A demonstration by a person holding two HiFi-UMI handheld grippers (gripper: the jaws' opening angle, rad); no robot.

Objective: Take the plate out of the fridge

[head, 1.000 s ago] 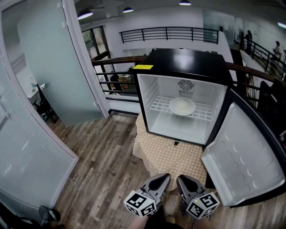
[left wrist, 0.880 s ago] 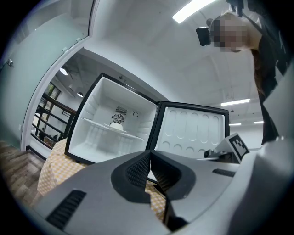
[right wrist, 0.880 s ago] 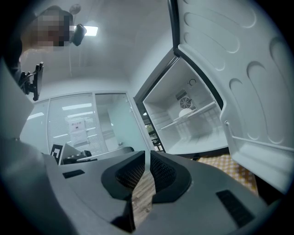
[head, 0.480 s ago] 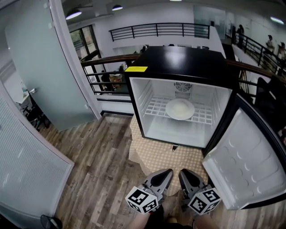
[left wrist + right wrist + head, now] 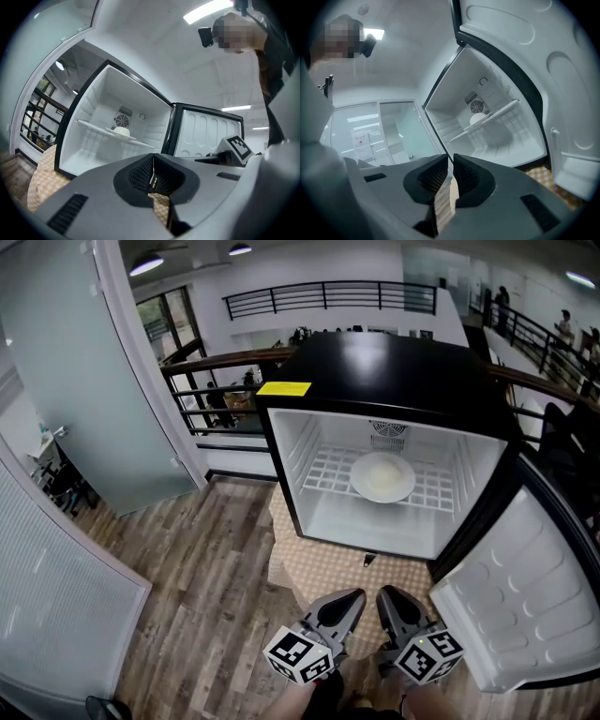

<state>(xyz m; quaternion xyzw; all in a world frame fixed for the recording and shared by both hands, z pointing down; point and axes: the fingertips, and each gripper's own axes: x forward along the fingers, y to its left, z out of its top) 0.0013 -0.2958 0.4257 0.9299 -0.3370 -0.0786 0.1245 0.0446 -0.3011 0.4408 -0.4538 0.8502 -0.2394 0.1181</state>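
Facing: I look down on the open fridge, its door swung out to my right.
Plate: the white plate lies flat, face up, on the wire shelf inside the fridge, right of the shelf's middle and in front of the fan grille. Being round, it shows me no long axis.
Left gripper: my left gripper is held low, well short of the fridge, and points toward it. It is clenched, jaws meeting on nothing.
Right gripper: my right gripper is just beside the left, likewise clenched and empty.
Below the fridge: a checked cloth spreads under its front edge.
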